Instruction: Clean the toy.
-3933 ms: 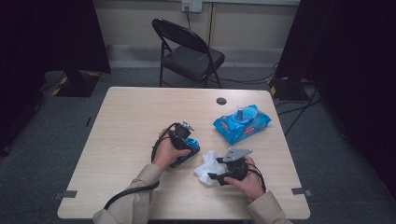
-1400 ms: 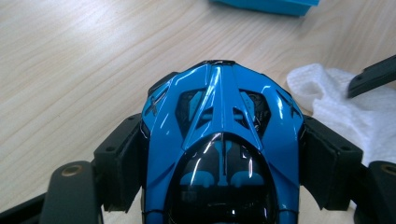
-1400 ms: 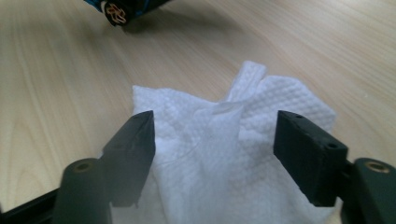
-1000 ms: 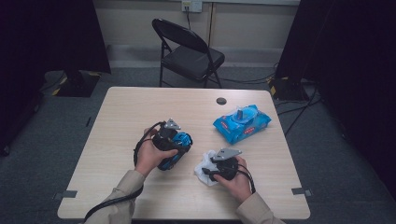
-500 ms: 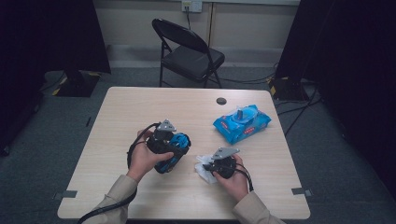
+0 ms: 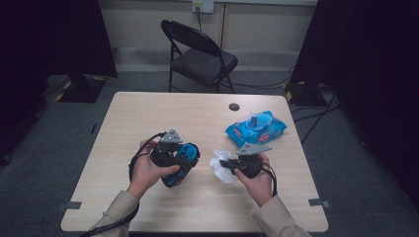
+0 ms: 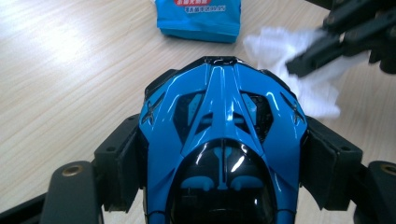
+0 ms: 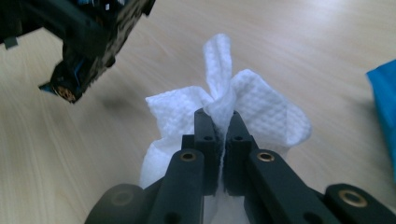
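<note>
Left claw (image 7: 219,154): spread pretty wide, clamped on the sides of one blue toy car (image 7: 222,140), held just above the table (image 6: 148,113)
Right claw (image 8: 223,123): just snapped together, pinching one white wipe (image 8: 261,109), right beside the car
Wipe pack (image 6: 256,128): one, blue, lid flipped open, farther back on the right

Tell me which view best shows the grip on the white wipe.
The right gripper view: the right gripper pinches the white wipe between closed jaws. The high view shows it small; the left gripper view shows a blurred part.
</note>
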`<state>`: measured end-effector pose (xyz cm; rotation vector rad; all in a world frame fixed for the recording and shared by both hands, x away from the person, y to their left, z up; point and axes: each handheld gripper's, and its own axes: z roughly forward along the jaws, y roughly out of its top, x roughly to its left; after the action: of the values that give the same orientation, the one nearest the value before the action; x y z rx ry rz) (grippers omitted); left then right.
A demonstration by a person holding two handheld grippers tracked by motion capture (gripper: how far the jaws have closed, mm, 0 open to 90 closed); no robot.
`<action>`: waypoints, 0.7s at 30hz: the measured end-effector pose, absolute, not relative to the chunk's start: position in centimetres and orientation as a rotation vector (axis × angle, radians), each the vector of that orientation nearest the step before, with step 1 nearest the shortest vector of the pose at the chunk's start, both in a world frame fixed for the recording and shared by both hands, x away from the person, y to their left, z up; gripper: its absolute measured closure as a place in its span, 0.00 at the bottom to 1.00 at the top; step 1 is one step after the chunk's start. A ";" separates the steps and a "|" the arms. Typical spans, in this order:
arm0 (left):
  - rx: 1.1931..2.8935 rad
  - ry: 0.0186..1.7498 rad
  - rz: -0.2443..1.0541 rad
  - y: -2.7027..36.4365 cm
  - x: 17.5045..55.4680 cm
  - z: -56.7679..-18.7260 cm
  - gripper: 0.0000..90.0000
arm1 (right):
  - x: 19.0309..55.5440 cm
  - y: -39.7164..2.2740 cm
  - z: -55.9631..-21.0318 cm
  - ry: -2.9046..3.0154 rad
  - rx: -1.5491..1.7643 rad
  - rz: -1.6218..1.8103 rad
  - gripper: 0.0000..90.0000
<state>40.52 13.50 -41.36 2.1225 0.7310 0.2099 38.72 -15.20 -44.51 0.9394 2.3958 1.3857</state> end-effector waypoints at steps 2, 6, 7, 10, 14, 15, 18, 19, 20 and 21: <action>2.121 0.719 0.215 13.5 40.2 -41.2 0.27 | 38.7 -15.4 -43.5 2.381 0.934 1.395 0.97; 2.111 0.706 0.194 13.7 39.8 -41.2 0.28 | 38.7 -15.3 -41.7 2.356 0.912 1.430 0.97; 2.114 0.706 0.192 13.7 39.7 -41.2 0.28 | 38.7 -15.2 -41.1 2.351 0.902 1.441 0.97; 2.104 0.707 0.181 13.9 39.5 -41.3 0.28 | 38.8 -14.7 -39.9 2.334 0.892 1.471 0.97; 2.094 0.707 0.174 14.2 39.4 -41.5 0.28 | 38.9 -13.7 -38.5 2.329 0.864 1.505 0.97; 2.093 0.710 0.172 14.2 39.3 -41.5 0.28 | 38.9 -13.2 -38.3 2.334 0.850 1.507 0.97; 2.094 0.710 0.173 14.4 39.1 -41.6 0.29 | 38.8 -11.9 -37.9 2.350 0.818 1.502 0.97; 2.100 0.706 0.173 14.4 39.1 -41.6 0.29 | 38.8 -11.4 -37.9 2.354 0.804 1.513 0.97; 2.110 0.708 0.173 14.4 39.1 -41.6 0.29 | 38.7 -11.1 -37.9 2.357 0.798 1.515 0.97; 2.113 0.709 0.180 14.4 39.1 -41.7 0.29 | 38.7 -10.7 -38.0 2.360 0.794 1.520 0.97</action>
<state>39.09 14.44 -41.68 2.1135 0.7095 0.1803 38.66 -10.68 -37.95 0.7938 2.3603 1.5195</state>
